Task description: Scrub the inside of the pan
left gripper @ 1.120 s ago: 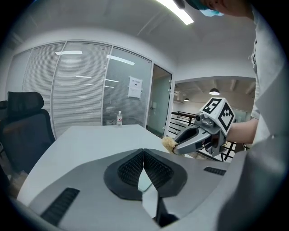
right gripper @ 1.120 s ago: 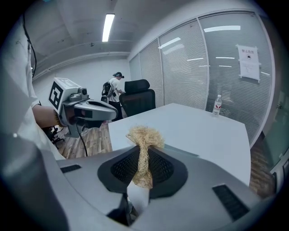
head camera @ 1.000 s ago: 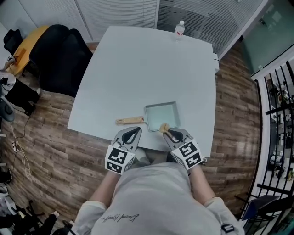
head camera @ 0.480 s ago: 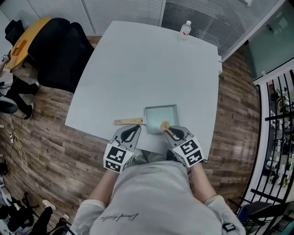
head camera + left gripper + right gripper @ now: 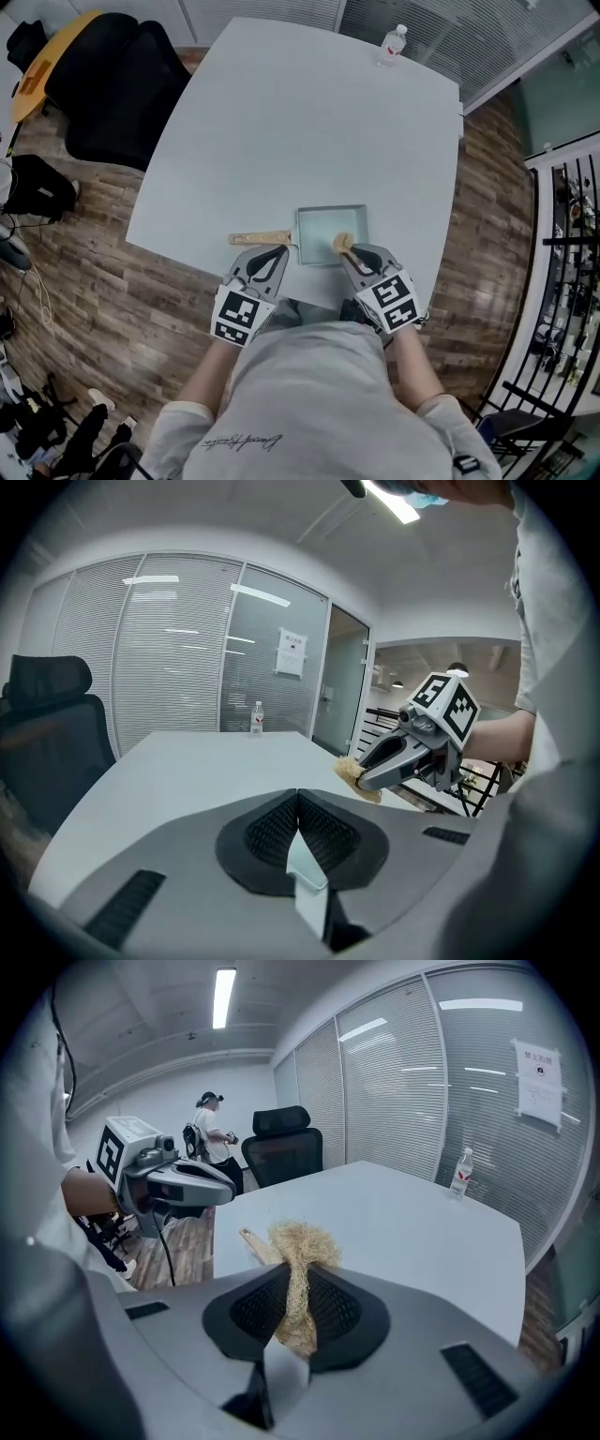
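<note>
A square pale-blue pan (image 5: 328, 230) with a wooden handle (image 5: 261, 238) lies near the table's front edge. My right gripper (image 5: 353, 255) is shut on a straw-coloured fibre scrubber (image 5: 343, 243), which sits over the pan's near right corner. The right gripper view shows the scrubber (image 5: 300, 1246) pinched between the pads, with the handle (image 5: 251, 1244) just beyond it. My left gripper (image 5: 277, 253) is shut with nothing in it, its tip just short of the handle. From the left gripper view, the right gripper (image 5: 412, 752) and scrubber (image 5: 356, 775) show ahead to the right.
The white table (image 5: 281, 122) stretches away from me, with a water bottle (image 5: 395, 39) at its far edge. Black office chairs (image 5: 103, 94) stand to the left on the wood floor. A person (image 5: 214, 1133) stands far back in the right gripper view.
Both grippers have moved forward toward the pan. The scrubber has gone from the pan's near edge to over its near right corner. The left tip is closer to the handle.
</note>
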Demonstrator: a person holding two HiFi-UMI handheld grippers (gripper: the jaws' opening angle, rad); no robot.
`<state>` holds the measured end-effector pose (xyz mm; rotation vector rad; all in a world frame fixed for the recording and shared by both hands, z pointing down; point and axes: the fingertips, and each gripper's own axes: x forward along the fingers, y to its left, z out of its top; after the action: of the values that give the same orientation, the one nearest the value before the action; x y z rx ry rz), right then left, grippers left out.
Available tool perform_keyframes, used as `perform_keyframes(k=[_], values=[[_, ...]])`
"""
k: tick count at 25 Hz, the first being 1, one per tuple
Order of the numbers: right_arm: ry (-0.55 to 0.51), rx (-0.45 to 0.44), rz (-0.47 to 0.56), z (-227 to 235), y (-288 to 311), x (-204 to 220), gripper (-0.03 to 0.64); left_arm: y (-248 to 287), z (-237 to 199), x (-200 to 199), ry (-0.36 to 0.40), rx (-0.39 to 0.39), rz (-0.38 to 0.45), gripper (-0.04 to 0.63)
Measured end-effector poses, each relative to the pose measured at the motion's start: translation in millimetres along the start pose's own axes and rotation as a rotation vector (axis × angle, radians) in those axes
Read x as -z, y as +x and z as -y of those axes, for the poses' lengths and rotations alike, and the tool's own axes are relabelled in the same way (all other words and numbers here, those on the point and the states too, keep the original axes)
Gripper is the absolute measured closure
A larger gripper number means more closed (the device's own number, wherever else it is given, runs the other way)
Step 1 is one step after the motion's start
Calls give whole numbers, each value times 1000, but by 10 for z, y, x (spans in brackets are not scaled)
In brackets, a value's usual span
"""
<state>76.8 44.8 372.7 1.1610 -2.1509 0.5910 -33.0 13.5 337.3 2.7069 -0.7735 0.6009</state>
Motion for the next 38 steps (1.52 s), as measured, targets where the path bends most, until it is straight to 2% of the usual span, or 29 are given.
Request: perform_keyframes(k=[10,14,19,23,30,38], values=[[-3,-23,-44,65,169,140,548,84,-175,223,-14,-17,-69,581],[-3,-28,-54,149,216,176,548,162,-224,273,16,-19,-104,581],[-2,-50,-77,117,250,208,548,228,-240,483,123,17,-228,581],[-1,-69,-91,51,386,244,548,245,-294,693,231,91,-324,581],[-26,-88,-132,25,522,330,548,323,-408,879,339,188,-405,575],[-70,-98,-165,46,509,380,548,380,-363,1116,489,293,-522,460]])
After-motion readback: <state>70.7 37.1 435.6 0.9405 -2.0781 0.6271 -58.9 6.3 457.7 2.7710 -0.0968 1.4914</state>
